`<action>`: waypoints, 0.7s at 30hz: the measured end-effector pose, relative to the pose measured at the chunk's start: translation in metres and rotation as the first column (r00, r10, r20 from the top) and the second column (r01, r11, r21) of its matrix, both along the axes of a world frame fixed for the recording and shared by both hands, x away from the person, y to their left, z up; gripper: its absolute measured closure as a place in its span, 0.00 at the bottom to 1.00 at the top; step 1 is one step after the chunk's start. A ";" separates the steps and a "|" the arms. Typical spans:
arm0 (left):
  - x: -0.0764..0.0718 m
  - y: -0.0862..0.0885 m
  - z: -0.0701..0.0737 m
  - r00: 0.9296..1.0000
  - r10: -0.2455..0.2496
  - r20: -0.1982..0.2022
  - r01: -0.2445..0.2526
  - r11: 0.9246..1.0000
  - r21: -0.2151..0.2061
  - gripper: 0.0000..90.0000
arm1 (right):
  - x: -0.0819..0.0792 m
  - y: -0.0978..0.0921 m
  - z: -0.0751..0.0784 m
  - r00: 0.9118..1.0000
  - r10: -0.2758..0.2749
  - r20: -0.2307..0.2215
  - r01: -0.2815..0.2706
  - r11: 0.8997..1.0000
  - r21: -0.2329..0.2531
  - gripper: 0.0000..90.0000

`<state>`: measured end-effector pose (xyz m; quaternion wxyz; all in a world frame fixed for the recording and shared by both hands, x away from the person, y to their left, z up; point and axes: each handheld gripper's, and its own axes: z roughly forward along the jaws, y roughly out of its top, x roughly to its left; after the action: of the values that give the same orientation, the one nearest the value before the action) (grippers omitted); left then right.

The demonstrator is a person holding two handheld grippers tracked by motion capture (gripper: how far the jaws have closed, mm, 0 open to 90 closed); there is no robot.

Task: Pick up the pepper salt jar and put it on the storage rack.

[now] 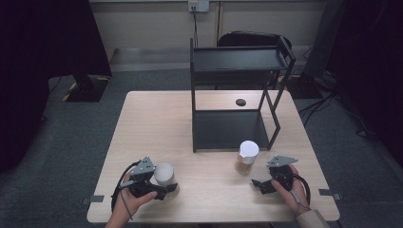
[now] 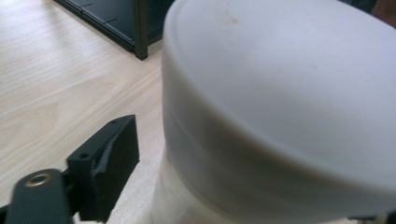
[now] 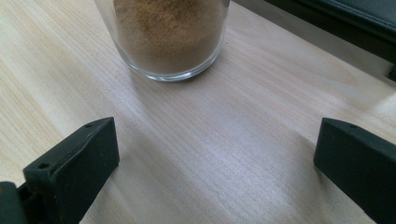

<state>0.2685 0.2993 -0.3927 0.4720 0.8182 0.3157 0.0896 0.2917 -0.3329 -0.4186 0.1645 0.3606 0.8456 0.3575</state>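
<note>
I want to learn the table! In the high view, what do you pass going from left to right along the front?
Left gripper → white jar → jar of brown powder → right gripper.

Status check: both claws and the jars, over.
Left claw around white-lidded jar, grip unconfirmed. Right claw open, short of brown-powder jar. Nothing between them.

White lidded jar (image 1: 164, 174), brown powder in clear glass jar (image 1: 247, 156), black shelf rack (image 1: 233, 95), pale wood table (image 1: 157, 123)
</note>
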 end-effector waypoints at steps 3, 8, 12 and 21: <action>0.002 -0.001 -0.001 1.000 -0.012 0.003 0.012 1.000 -0.004 0.18 | 0.000 0.000 0.000 1.000 0.000 0.000 0.000 1.000 0.000 0.00; 0.003 -0.004 0.000 1.000 -0.020 0.013 0.020 1.000 -0.001 0.24 | 0.000 0.000 0.000 1.000 0.000 0.000 0.000 1.000 0.000 0.00; 0.004 -0.005 0.000 0.999 -0.029 0.022 0.029 1.000 -0.009 0.30 | 0.000 0.000 0.000 1.000 0.000 0.000 0.000 1.000 0.000 0.00; 0.000 -0.010 0.003 0.998 -0.034 0.057 0.033 0.999 0.021 0.36 | 0.000 0.000 0.000 1.000 0.000 0.000 0.000 1.000 0.000 0.00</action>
<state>0.2681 0.2897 -0.3896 0.4739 0.8252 0.2875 0.1082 0.2918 -0.3329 -0.4186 0.1647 0.3603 0.8457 0.3574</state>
